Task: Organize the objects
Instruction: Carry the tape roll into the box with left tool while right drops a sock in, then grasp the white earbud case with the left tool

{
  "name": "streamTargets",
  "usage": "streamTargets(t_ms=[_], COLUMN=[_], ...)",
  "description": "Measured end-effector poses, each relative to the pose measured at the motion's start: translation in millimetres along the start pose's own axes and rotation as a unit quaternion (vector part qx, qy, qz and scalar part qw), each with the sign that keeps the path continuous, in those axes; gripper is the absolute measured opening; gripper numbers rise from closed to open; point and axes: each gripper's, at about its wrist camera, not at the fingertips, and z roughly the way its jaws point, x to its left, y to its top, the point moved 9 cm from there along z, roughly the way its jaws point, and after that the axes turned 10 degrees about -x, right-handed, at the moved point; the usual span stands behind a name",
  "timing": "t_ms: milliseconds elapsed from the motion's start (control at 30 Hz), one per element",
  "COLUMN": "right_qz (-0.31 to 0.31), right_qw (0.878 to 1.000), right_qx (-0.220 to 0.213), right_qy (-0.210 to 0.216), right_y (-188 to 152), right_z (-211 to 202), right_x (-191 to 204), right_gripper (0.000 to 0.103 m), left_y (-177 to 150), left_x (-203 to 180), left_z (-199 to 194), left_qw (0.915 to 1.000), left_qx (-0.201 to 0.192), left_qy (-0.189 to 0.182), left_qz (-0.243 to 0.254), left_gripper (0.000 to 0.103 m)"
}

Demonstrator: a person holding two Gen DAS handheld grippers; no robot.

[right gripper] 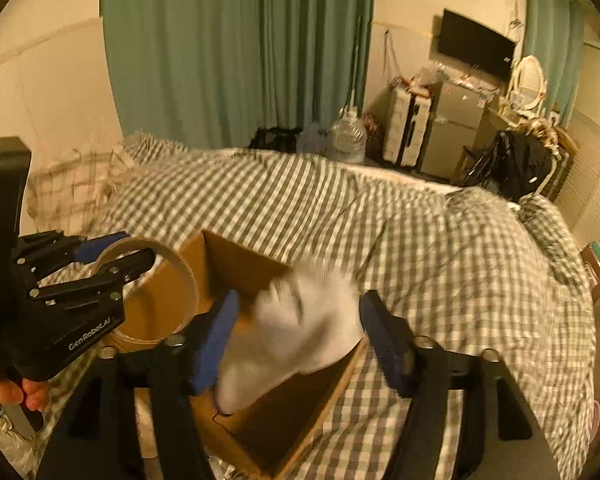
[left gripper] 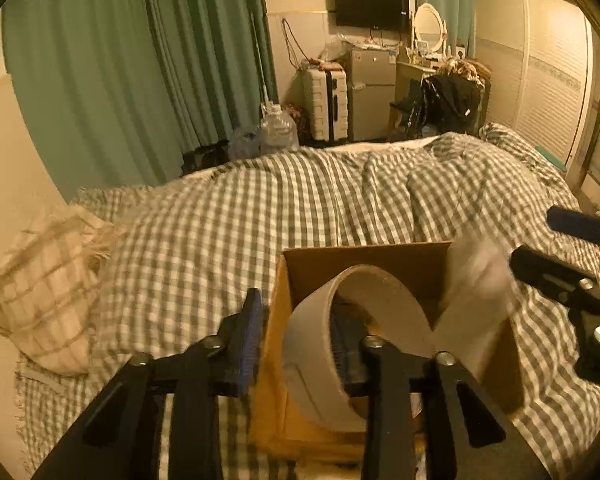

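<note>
Cardboard box (left gripper: 380,260) sits on the bed (left gripper: 220,232), lower centre of both views, top open.

Left claw (left gripper: 300,344): one finger outside the tape roll's wall, the other inside its core, clamped on the wall. Tape roll (left gripper: 320,344) is held on edge above the box's near-left corner; in the right wrist view it shows at left, over the box rim.

Right claw (right gripper: 300,332): fingers spread wide. White cloth (right gripper: 296,336), motion-blurred, lies between them over the box opening. No visible contact with either pad; cannot tell whether it is loose or falling.

Handling, as judged:
- Tape roll: stiff cardboard core, light, rigid ring. Pinching through the wall, as here, looks secure; smooth outer face could slide if the grip eases.
- White cloth: soft, limp, very light, not fragile. Best taken by a bunched fold, since a single layer may slip out.
- Box: light and open, likely to shift on the soft checked quilt if bumped.

Count: tape roll 1, white cloth 1, box 1, claws 2.
</note>
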Motion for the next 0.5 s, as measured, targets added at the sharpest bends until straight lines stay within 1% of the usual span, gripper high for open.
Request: streamTargets(t_ms=[33,67,100,133,200,233,267,300,400,500], right_qz=[0.001,0.001,0.002,0.001,0.001,0.003,0.007,0.011,0.015,0.013], right_qw=[1.000,1.000,1.000,0.999,0.998,0.998,0.997,0.997,0.996,0.997], right_qx=[-0.006,-0.015,-0.022,-0.029,-0.047,-0.056,-0.064,-0.069,-0.074,-0.057], right_qy=[-0.002,-0.004,-0.010,-0.018,-0.034,-0.038,-0.042,-0.044,-0.046,-0.052], right_y=[4.4,9.1,14.3,17.9,25.7,29.3,32.2,33.6,32.1,21.1], right_z=[-8.7,-19.5,-29.3,-40.0,-61.5,-71.4,-81.6,-90.0,-112.4,-123.3], right_x=[-0.2,0.5,0.6,-0.3,-2.3,-3.2,-4.3,-4.6,-2.2,0.8], right_gripper=[0.075,0.079,0.084,0.086,0.093,0.096,0.098,0.103,0.103,0.103], left_y=[2.5,4.1,6.9,8.4,10.5,10.9,11.4,11.0,9.7,3.2], left_x=[2.1,4.1,6.7,7.9,9.8,11.3,13.3,15.9,20.1,26.0], left_z=[-11.6,-17.9,-30.6,-39.8,-56.1,-63.9,-69.1,-79.2,-98.9,-117.4], left_qw=[1.0000,0.9999,0.9996,0.9995,0.9993,0.9993,0.9992,0.9989,0.9982,0.9976], left_qx=[-0.006,-0.012,-0.022,-0.027,-0.032,-0.035,-0.036,-0.041,-0.052,-0.054], left_qy=[0.003,0.005,0.008,0.010,0.007,0.009,0.012,0.018,0.024,0.032], left_qz=[-0.005,-0.009,-0.013,-0.015,-0.015,-0.015,-0.015,-0.016,-0.018,-0.028], left_gripper=[0.068,0.080,0.081,0.082,0.083,0.086,0.091,0.093,0.095,0.096])
